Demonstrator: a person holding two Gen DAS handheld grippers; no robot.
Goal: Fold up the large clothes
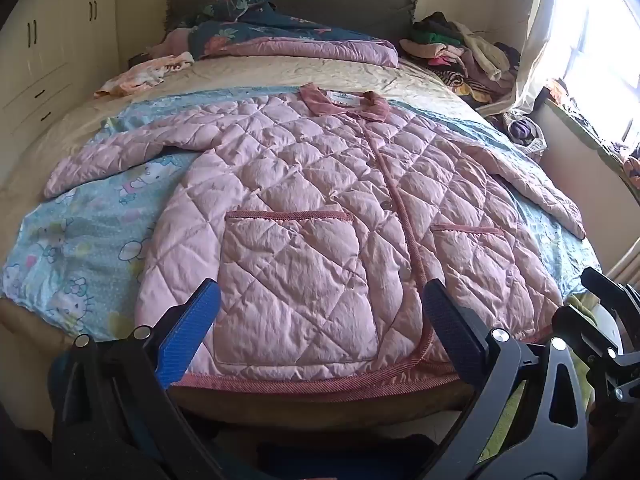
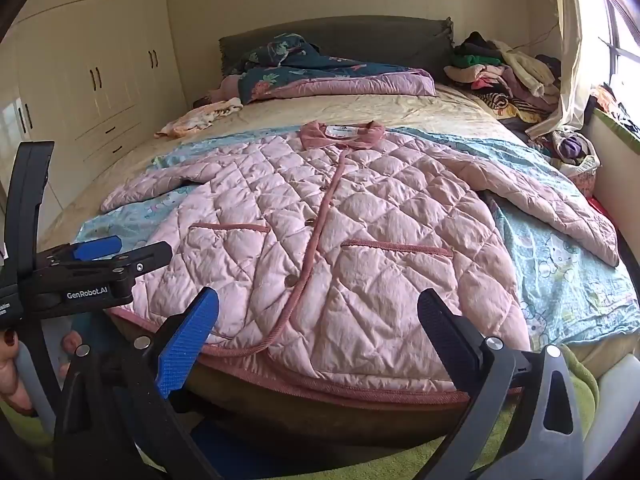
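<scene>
A pink quilted jacket lies flat, front up and buttoned, on a light blue cartoon blanket on the bed. Its collar points to the headboard, both sleeves are spread out and its hem reaches the foot edge. It also shows in the right wrist view. My left gripper is open and empty, held just above the hem by the left pocket. My right gripper is open and empty above the hem near the button line. The left gripper also shows at the left of the right wrist view.
A folded dark floral and pink quilt lies by the headboard. A heap of clothes sits at the far right corner. A small pale garment lies at the far left. Cupboards stand left, a curtain and window right.
</scene>
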